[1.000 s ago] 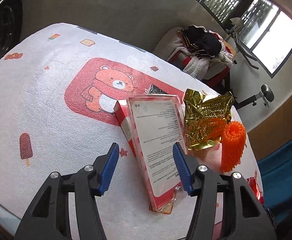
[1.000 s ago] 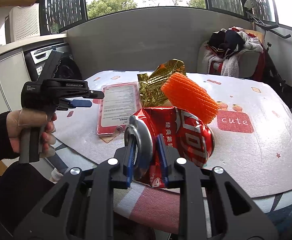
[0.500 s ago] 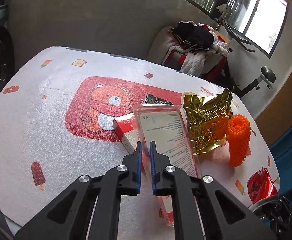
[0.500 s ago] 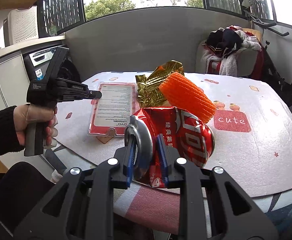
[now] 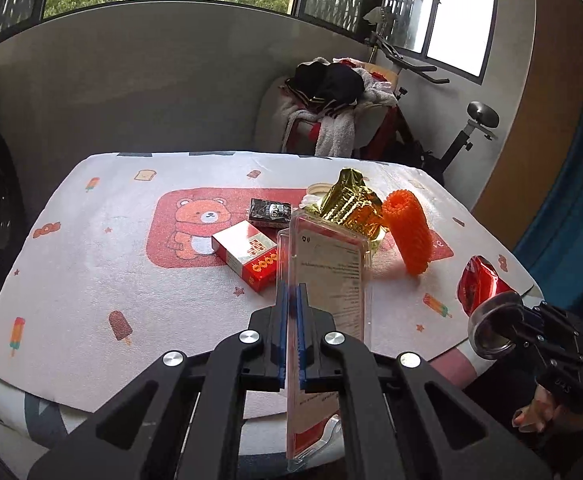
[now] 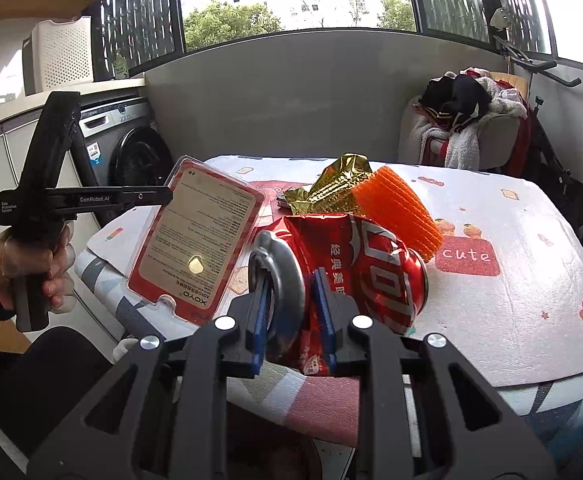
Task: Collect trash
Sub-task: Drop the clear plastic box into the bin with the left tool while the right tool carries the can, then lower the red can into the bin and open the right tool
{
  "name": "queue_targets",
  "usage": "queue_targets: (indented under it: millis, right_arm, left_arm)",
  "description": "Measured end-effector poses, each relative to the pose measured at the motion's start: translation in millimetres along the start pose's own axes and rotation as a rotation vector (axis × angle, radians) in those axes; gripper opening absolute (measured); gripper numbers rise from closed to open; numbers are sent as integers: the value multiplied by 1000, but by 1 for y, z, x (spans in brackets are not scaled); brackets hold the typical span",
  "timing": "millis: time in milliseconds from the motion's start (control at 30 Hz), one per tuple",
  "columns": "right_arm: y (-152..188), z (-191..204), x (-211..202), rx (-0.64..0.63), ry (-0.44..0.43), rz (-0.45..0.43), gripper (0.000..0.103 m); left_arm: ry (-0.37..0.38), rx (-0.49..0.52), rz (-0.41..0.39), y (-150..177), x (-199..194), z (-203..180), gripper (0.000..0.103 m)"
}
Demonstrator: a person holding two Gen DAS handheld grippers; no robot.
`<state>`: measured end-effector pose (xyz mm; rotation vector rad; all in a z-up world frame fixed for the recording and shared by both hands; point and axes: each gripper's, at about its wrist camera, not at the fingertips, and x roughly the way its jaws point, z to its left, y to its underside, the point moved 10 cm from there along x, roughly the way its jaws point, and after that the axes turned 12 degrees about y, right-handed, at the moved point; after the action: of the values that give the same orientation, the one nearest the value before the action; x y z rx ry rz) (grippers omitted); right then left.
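My left gripper (image 5: 290,300) is shut on a clear plastic blister pack with a red card (image 5: 327,280), held on edge above the table's near edge; the pack also shows in the right wrist view (image 6: 199,236). My right gripper (image 6: 291,292) is shut on the rim of a crushed red soda can (image 6: 371,264), also seen at the right in the left wrist view (image 5: 479,284). On the table lie a red carton (image 5: 247,256), a small black packet (image 5: 269,212), crumpled gold foil (image 5: 349,204) and an orange mesh sleeve (image 5: 407,232).
The table wears a white cloth (image 5: 91,264) with a red bear print. A chair piled with clothes (image 5: 331,96) and an exercise bike (image 5: 467,128) stand behind it. A washing machine (image 6: 131,148) stands to the left.
My left gripper closed on the blister pack and lifted it off the table, tilting it upright. My right gripper kept its hold on the can.
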<state>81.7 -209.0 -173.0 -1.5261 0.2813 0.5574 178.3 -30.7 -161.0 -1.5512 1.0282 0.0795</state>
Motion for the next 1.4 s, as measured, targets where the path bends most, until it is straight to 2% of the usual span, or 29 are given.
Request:
queue_targets:
  millis: [200,367,733,967,1000,1100,1167,1233,1400]
  right_arm:
    - [4,3,-12,-4,-1,-2,25]
    - [12,5,-23,-15,1,-1,25]
    - [29,-2,-29,-1,11,28,25]
    - [32,-1,-28,-6,4,33,25]
    - [33,0,-28,-7,2,35,25]
    - [36,3,-28,-17,-5,42,25]
    - [37,5,-27,-25,-8,47,25]
    - [41,9,-27,-30,-16,55,25]
    - [53,27,-27,-69,-54,84,25]
  left_arm:
    - [16,34,5,34,-27,-23,4]
    - [33,75,47,70,-35,-40,4]
    - [52,140,157,129,-21,-58,4]
    - [94,103,196,147,-10,-60,9]
    - [105,100,195,147,-10,-60,15]
    - [128,83,163,141,-16,-62,49]
    - [140,70,125,133,-23,-62,58]
    - [119,64,91,126,-31,-57,73]
    - [73,49,45,121,-51,-42,93]
